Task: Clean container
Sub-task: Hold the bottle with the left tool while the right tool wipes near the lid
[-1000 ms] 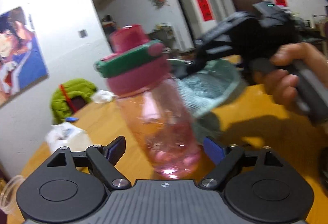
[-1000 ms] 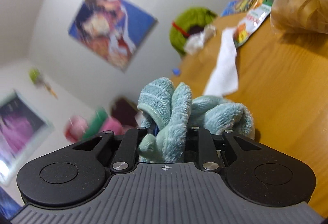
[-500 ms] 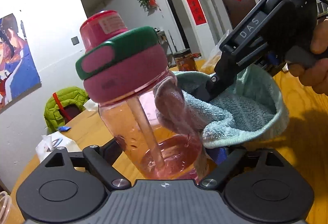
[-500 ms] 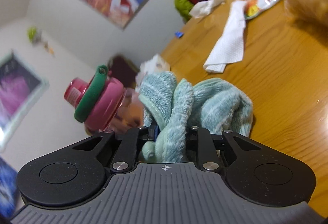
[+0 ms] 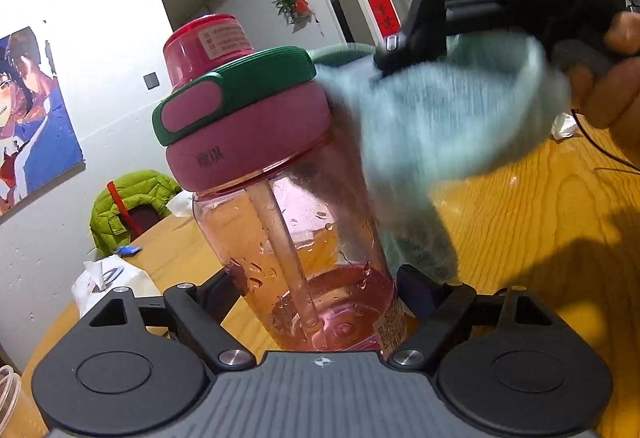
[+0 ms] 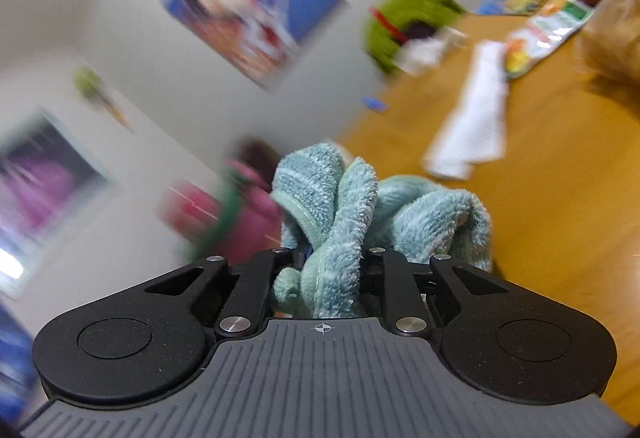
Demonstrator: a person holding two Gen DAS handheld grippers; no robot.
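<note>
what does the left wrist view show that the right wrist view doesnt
Only the left wrist view shows the pink transparent plastic bottle's body with its straw, clamped in the left gripper, and the red door banners.

Only the right wrist view shows the right gripper pinching the cloth, the white paper towel and the snack packet.

Both show the fluffy teal cloth against the bottle's pink and green lid, and the wooden table.

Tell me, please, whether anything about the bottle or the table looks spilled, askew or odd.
The pink bottle is held tilted, lid shut, with water droplets on its wall. A crumpled white tissue and a snack packet lie loose on the wooden table. No spill is visible.
</note>
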